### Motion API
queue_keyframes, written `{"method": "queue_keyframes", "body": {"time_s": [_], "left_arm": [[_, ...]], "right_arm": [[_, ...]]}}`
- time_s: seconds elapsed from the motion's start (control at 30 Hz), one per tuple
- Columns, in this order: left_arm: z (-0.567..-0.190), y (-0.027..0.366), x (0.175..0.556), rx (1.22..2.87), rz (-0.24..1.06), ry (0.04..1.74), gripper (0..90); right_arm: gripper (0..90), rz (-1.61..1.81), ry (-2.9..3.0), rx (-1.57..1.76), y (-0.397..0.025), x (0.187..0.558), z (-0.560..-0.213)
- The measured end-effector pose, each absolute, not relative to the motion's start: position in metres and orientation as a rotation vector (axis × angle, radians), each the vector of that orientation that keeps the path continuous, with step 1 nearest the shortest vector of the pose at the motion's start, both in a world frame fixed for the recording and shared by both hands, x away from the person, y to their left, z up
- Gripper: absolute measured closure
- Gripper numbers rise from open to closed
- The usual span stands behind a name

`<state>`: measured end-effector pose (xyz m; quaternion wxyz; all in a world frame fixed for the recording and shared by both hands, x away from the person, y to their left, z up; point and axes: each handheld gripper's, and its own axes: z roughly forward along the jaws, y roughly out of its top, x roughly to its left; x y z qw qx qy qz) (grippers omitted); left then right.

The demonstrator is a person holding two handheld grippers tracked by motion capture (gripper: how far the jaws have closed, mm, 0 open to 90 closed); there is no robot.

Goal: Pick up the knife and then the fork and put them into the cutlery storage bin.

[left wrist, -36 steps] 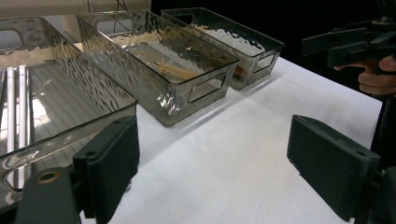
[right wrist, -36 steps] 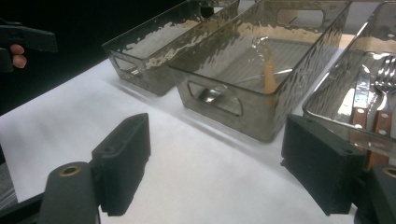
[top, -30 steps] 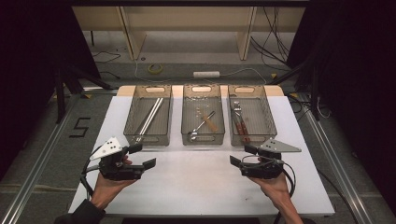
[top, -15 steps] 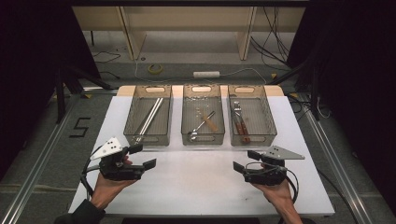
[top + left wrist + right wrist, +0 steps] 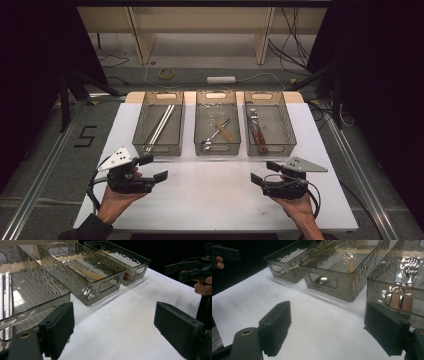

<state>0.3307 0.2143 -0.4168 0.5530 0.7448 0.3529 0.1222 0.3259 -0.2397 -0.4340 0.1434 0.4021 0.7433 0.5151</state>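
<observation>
Three smoky clear bins stand in a row on the white table (image 5: 210,197). The left bin (image 5: 165,95) holds long metal rods (image 5: 160,125). A spoon (image 5: 215,136) and a wooden-handled piece lie in the middle bin (image 5: 216,94). The right bin (image 5: 263,94) holds a brown-handled fork and knife (image 5: 256,131). My left gripper (image 5: 153,168) hovers open in front of the left bin, jaws wide apart (image 5: 115,332), nothing between them. My right gripper (image 5: 264,172) is open and empty in front of the right bin (image 5: 329,332).
The bins' near walls (image 5: 87,290) (image 5: 384,292) stand a short way ahead of each gripper. Bare white table lies between the two hands. Beyond the table are a floor with cables, a power strip (image 5: 221,79) and wooden furniture legs.
My right gripper has drawn back a little toward the table's near edge. The left gripper has barely moved. Both stayed open.
</observation>
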Motion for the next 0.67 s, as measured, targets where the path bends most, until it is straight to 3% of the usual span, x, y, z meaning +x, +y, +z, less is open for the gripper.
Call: {"method": "queue_keyframes", "body": {"time_s": [0.67], "left_arm": [[-0.4166, 0.2144, 0.3307, 1.768, 0.291, 0.829, 16.4]], "right_arm": [[22.8, 1.488, 2.136, 1.156, -0.2405, 0.326, -0.4324]]}}
